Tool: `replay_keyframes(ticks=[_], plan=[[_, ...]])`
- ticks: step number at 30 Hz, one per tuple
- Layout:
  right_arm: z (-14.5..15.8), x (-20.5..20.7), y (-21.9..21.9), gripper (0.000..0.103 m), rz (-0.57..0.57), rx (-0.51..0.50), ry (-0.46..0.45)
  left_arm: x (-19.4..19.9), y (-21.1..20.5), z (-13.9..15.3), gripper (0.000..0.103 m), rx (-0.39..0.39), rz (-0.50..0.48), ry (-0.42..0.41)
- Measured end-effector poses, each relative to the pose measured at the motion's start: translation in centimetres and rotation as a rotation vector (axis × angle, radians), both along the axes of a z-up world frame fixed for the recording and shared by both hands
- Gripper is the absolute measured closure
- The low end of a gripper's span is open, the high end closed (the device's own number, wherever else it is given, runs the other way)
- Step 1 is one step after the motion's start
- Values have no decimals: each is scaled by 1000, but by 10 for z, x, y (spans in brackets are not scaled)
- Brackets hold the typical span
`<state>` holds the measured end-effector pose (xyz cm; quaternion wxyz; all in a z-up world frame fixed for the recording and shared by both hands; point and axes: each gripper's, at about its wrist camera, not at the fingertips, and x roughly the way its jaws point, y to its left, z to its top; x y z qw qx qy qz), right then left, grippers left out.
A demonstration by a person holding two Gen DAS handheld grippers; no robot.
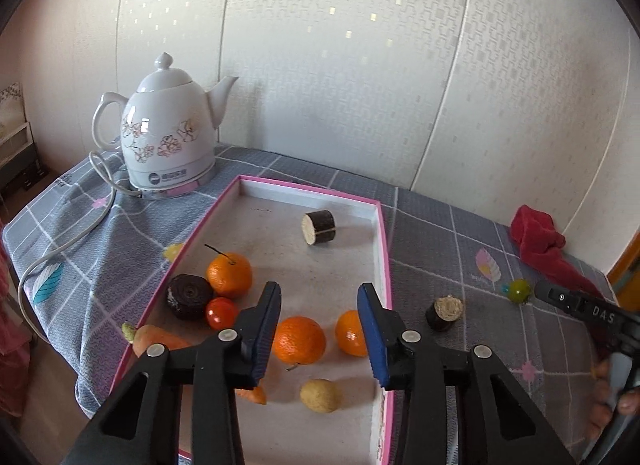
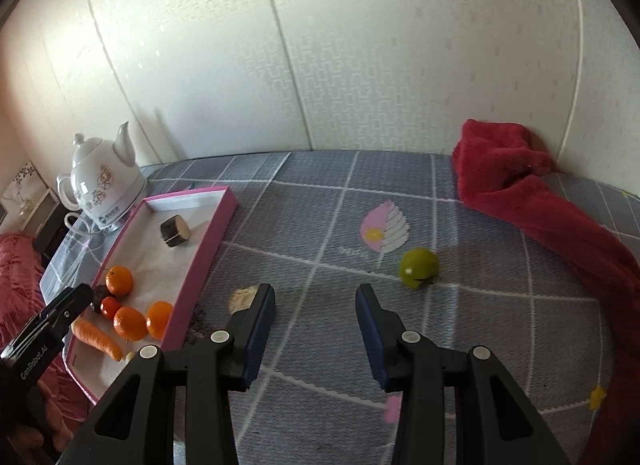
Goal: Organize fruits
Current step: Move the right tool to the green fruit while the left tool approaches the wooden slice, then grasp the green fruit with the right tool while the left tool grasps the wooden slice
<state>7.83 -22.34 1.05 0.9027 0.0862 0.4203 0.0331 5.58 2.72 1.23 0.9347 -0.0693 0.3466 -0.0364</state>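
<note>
A pink-rimmed tray [image 1: 383, 249] holds three oranges [image 1: 299, 340], a small red tomato [image 1: 221, 313], a carrot [image 1: 158, 339], a pale potato [image 1: 321, 395] and two dark cut cylinders [image 1: 319, 227]. My left gripper [image 1: 319, 331] is open and empty above the tray's near part, over the oranges. Another dark cut cylinder [image 1: 445, 313] lies on the cloth right of the tray. A green fruit [image 2: 418, 267] lies on the cloth. My right gripper [image 2: 315, 329] is open and empty above the cloth, between that cylinder [image 2: 243, 299] and the green fruit.
A white flowered kettle [image 1: 170, 137] with its cord stands behind the tray at the left. A red cloth [image 2: 532, 201] lies at the back right by the wall. The table has a grey checked cover [image 2: 328, 205]. The table edge drops off at the left.
</note>
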Motion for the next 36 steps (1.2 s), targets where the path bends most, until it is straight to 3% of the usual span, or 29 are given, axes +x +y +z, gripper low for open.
replay_keyframes(ticks=[7,10,24,36], plan=[[-13,-1,-74,61,-264,171,44,-5,-31,1,70,20,-89,8],[-17,-1,-87,61,-305,213,55,-5,-48,1,70,36,-126,18],[-32,5,-87,61,-264,198,131,15,-107,-23,72,65,-261,108],[-36,15,-86,60,-168,177,107,46,-137,-41,72,109,-317,125]])
